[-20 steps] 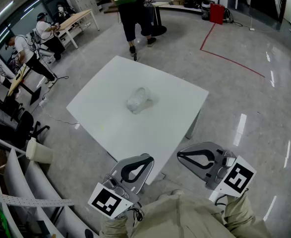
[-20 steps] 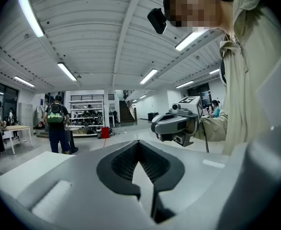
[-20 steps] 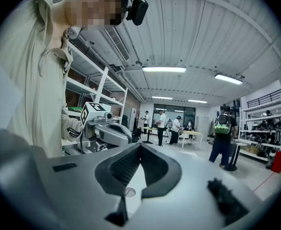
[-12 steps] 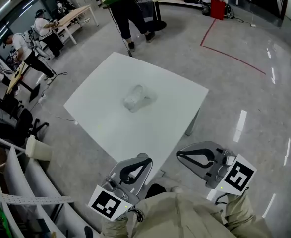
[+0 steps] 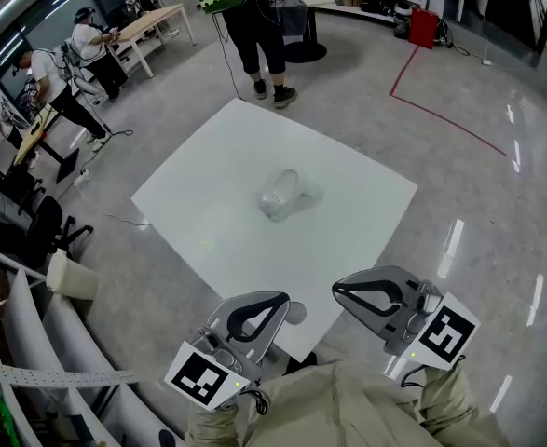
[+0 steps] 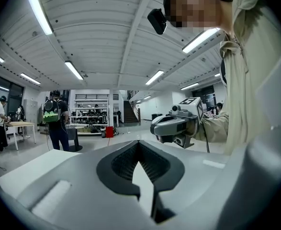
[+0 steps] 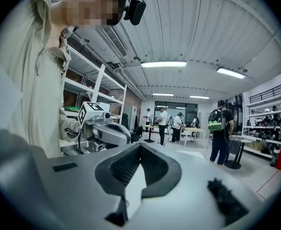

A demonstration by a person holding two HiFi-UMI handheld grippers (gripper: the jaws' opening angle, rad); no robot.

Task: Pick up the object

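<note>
- While held low before the torso and aimed toward the table: two grippers, left gripper and right gripper, side by side and apart from each other.
- Left claw fully closed, pads pressed together, nothing between them.
- Right claw likewise closed tight, empty.
- Two marker cubes, one per gripper: left cube, right cube.
- One white table, square, seen corner-on from the head view.
- One clear object, crumpled-looking plastic, lying near the middle of the tabletop, alone there, well apart from both grippers.
- One standing person with a green backpack, just beyond the table's far edge.
- Three more people near the wooden tables at upper left.
- One red box on the floor at the far top; one red floor line beside it.
</note>
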